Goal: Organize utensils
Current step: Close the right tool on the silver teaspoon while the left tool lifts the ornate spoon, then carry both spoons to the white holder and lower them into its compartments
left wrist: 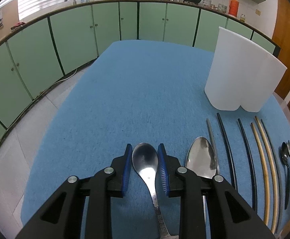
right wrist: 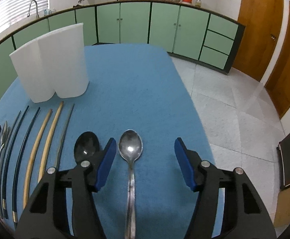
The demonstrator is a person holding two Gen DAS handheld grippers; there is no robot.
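While both sets of jaws stand apart and grip nothing, each one straddles a spoon lying flat on the blue surface (left wrist: 145,83). Left gripper (left wrist: 144,167): narrow gap, pads close on either side of the round-bowled spoon (left wrist: 146,163), contact not clear, handle runs back under the tool. Right gripper (right wrist: 145,160): jaws wide, steel spoon (right wrist: 130,149) centred between them, clear of both pads.

Outward: a larger spoon (left wrist: 201,159) lies just beside the left gripper; a dark spoon (right wrist: 86,146) just beside the right one, partly under its left finger. Between the two grippers is a row of chopsticks (right wrist: 43,139), dark, grey and bamboo ones, laid roughly parallel, plus two small spoons (left wrist: 287,157) at the row's edge. White holder (right wrist: 51,63) with two compartments stands upright beyond the chopstick tips, near but apart.

Progress judgement: early. Nothing sticks up out of the holder; inside not visible. Every visible utensil is on the surface, so all spoons and chopsticks are left to sort. Current step looks like pre-grasp on two spoons.
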